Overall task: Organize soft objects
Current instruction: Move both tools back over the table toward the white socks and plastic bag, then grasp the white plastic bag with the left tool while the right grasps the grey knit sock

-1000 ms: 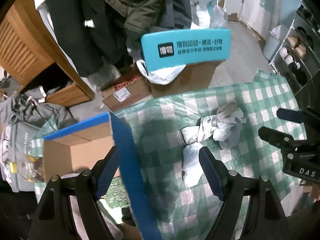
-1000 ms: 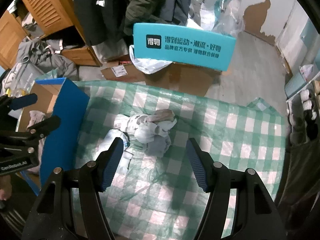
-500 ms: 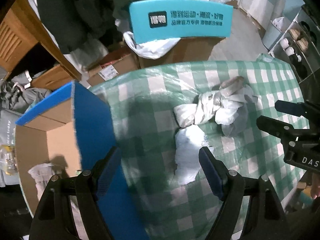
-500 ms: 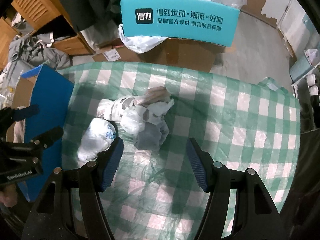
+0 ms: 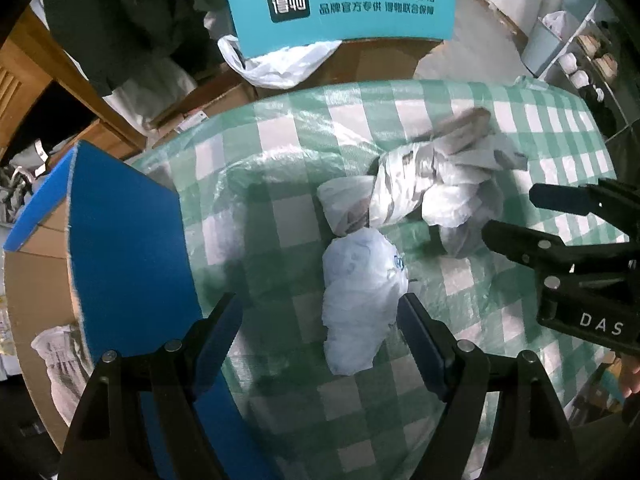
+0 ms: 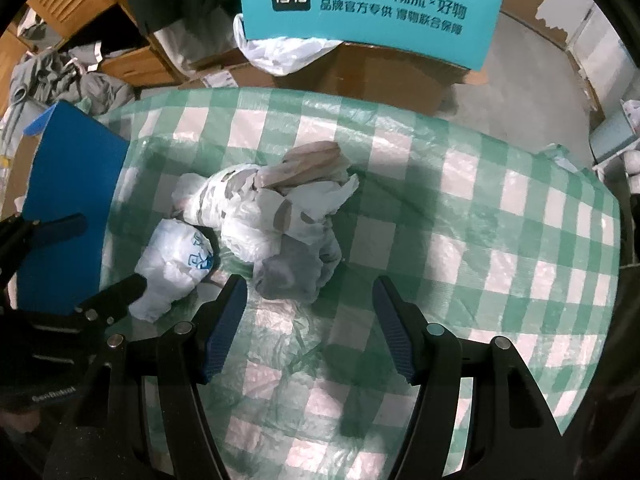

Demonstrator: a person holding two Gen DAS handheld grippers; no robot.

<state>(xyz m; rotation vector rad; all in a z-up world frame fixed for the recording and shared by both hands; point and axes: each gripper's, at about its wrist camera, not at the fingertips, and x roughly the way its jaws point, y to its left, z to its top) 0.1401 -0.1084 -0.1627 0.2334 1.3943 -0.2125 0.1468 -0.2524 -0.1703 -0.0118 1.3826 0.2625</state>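
A small pile of soft bundles in thin plastic bags (image 5: 432, 188) lies on the green checked tablecloth (image 5: 280, 224). A pale blue-white bag bundle (image 5: 360, 288) lies nearest me. My left gripper (image 5: 320, 320) is open and empty, its fingers either side of that bundle's near end. In the right wrist view the pile (image 6: 276, 216) and the blue-white bundle (image 6: 176, 268) sit left of centre. My right gripper (image 6: 308, 312) is open and empty, just short of a grey bundle (image 6: 296, 268).
An open cardboard box with a blue flap (image 5: 124, 248) stands at the table's left edge and holds a white soft item (image 5: 60, 364). A teal printed box flap (image 5: 340, 4) and cartons stand beyond the table. Clothes and wooden furniture crowd the back left.
Both grippers have moved forward and down toward the pile. The left one has swung right from over the box to the blue-white bundle. Both stay open.
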